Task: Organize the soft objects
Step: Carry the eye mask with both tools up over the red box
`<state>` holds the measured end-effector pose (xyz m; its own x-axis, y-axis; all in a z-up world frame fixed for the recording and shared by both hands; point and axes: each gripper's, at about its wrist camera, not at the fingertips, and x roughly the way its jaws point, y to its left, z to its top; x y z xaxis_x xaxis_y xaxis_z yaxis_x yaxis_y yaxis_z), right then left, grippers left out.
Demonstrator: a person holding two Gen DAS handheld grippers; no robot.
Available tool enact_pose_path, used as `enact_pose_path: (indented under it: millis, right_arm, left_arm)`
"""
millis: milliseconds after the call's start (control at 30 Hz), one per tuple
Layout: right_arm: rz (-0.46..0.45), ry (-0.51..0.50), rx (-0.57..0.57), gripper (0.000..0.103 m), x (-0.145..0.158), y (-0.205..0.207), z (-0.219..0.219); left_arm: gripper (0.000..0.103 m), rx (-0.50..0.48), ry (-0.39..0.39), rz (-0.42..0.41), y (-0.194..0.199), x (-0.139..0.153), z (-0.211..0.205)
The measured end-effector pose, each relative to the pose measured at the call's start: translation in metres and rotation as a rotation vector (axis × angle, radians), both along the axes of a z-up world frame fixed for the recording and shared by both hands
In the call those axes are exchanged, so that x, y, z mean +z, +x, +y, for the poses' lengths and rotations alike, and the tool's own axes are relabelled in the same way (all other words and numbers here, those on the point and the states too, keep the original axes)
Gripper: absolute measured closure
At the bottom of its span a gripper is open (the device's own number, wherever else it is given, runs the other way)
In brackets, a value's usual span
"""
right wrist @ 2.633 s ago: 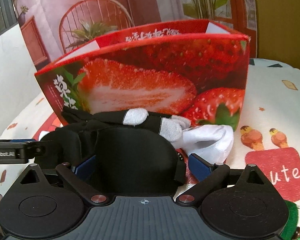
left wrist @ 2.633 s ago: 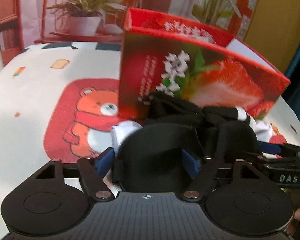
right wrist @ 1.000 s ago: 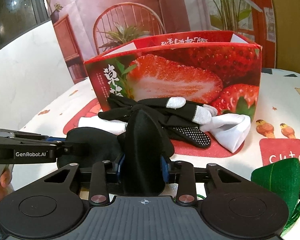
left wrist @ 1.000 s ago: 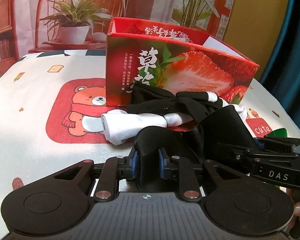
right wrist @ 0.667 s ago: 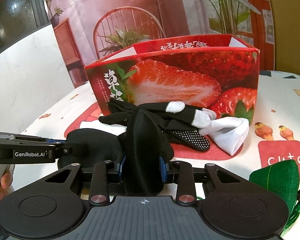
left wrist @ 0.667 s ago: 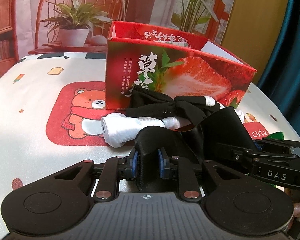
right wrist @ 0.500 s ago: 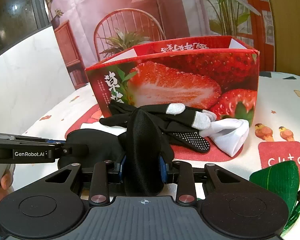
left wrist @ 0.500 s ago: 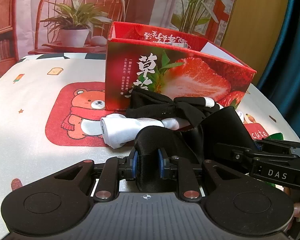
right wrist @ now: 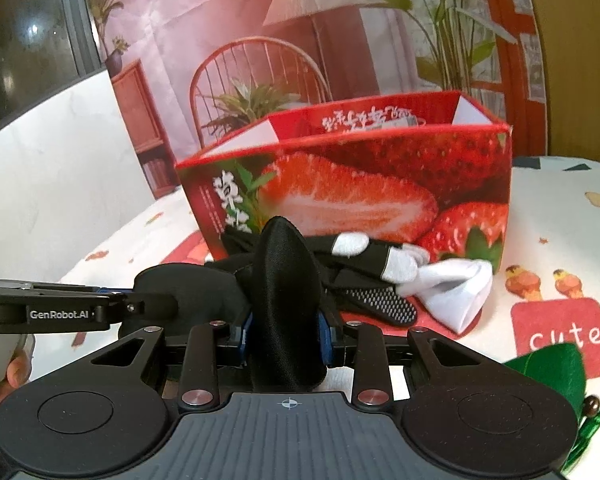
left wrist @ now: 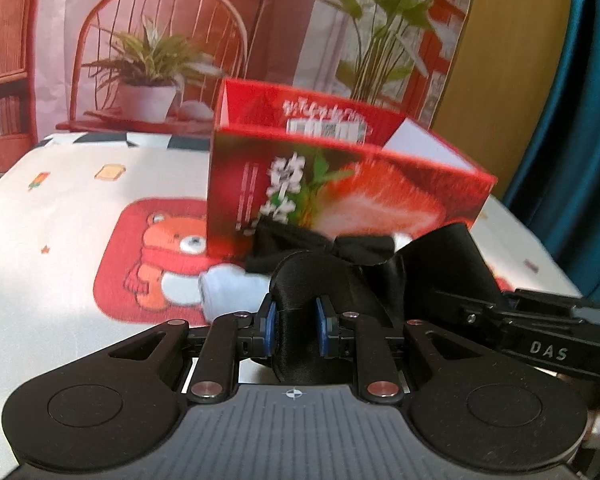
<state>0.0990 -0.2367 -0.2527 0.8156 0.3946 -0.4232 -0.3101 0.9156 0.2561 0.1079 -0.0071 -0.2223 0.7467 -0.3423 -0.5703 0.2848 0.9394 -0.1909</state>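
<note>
While the left-wrist view looks over it, the left gripper (left wrist: 296,330) is clamped on one end of a shiny black padded fabric piece (left wrist: 312,280), its blue pads (left wrist: 269,328) pressing the cloth from both sides. The fabric runs off to the right, where the other tool grips it too. Behind lie black gloves with white fingertips (left wrist: 340,246) and a rolled white sock (left wrist: 228,292) on the cartoon-print tablecloth (left wrist: 60,240), just before the open red strawberry-print cardboard box (left wrist: 340,188).

In the right-wrist view, the right gripper (right wrist: 286,334) is likewise closed on a bunched fold of the same black fabric, which stands up between its jaws. A green felt pouch (right wrist: 548,364) lies at the right edge.

The step seems to be carrying the fabric to the box. Both hands should rise together, keeping the cloth slack between them, clear the box's near wall, and release only once it hangs inside.
</note>
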Motion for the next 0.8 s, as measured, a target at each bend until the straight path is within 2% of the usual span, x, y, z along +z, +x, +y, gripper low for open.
enact_pose_path:
  millis: [200, 433, 667, 800]
  right_arm:
    - [-0.052, 0.026, -0.004, 0.074, 0.02, 0.002, -0.006]
    - [-0.114, 0.07, -0.002, 0.074, 0.06, 0.021, -0.015]
    - [-0.172, 0.027, 0.008, 0.074, 0.101, 0.059, -0.017]
    - [-0.171, 0.0, 0.009, 0.074, 0.122, 0.092, -0.018]
  left_arm:
    - [0.082, -0.001, -0.04, -0.063, 0.003, 0.029, 0.001]
    - [0.083, -0.01, -0.049, -0.167, 0.025, 0.072, -0.008]
    - [0.084, 0.0, -0.011, -0.264, 0.058, 0.104, -0.025]
    - [0.084, 0.017, 0.03, -0.297, 0.083, 0.115, -0.038]
